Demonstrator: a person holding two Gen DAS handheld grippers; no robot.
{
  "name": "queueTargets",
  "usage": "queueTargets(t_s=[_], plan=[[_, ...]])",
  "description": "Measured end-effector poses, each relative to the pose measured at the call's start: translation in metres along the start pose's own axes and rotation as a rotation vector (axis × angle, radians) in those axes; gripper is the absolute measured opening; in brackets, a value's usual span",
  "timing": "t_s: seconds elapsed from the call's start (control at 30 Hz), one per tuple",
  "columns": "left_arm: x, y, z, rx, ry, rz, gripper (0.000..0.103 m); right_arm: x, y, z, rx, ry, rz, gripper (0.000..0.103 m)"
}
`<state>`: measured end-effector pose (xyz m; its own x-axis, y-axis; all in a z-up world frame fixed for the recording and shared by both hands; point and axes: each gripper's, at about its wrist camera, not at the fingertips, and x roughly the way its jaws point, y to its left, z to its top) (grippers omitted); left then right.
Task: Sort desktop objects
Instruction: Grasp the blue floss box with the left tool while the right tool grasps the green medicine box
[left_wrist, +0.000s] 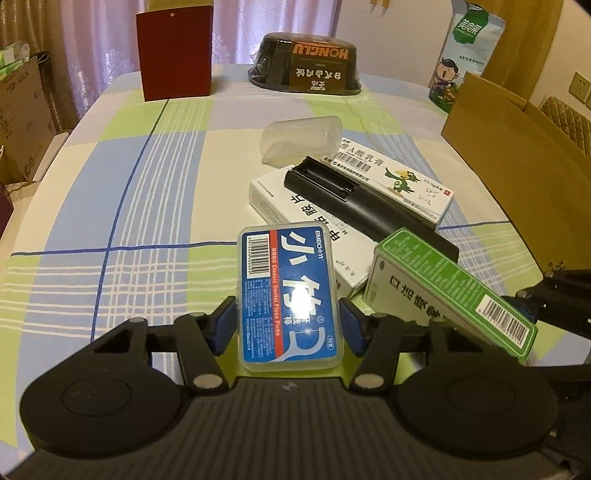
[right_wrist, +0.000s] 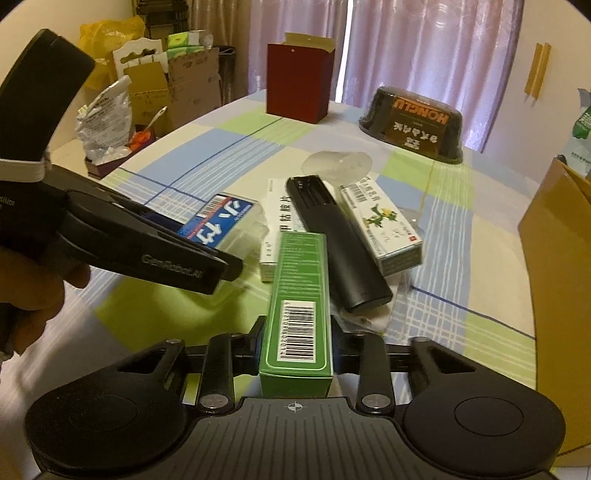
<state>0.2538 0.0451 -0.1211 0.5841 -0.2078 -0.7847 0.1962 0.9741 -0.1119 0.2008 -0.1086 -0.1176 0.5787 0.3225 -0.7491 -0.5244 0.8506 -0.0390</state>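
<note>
My left gripper (left_wrist: 288, 323) is shut on a blue floss-pick box (left_wrist: 286, 291), held above the checked tablecloth; that box (right_wrist: 218, 221) also shows in the right wrist view beside the left gripper's body (right_wrist: 147, 251). My right gripper (right_wrist: 297, 341) is shut on a long green carton (right_wrist: 299, 295), which also appears at the right of the left wrist view (left_wrist: 450, 291). Behind them lies a pile: a black remote (left_wrist: 354, 199) with its battery bay open, a white medicine box (left_wrist: 306, 229), a white carton with a green bird (left_wrist: 399, 173) and a clear plastic cup (left_wrist: 301, 142) on its side.
A dark red open box (left_wrist: 175, 55) and a black HONGLU container (left_wrist: 306, 64) stand at the far edge. A brown cardboard box (left_wrist: 517, 147) sits at the right, with a printed bag (left_wrist: 465, 55) behind it. Cartons and bags clutter the floor left of the table (right_wrist: 122, 110).
</note>
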Motion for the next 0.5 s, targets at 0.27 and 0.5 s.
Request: queueTargets(t_s=[0.27, 0.5], plan=[[-0.004, -0.001, -0.001, 0.025, -0.002, 0.009, 0.052, -0.007, -0.003, 0.001, 0.017, -0.01, -0.001, 0.03], [-0.018, -0.006, -0.004, 0.056, -0.007, 0.015, 0.052, -0.025, -0.008, 0.004, 0.019, -0.024, -0.01, 0.03]])
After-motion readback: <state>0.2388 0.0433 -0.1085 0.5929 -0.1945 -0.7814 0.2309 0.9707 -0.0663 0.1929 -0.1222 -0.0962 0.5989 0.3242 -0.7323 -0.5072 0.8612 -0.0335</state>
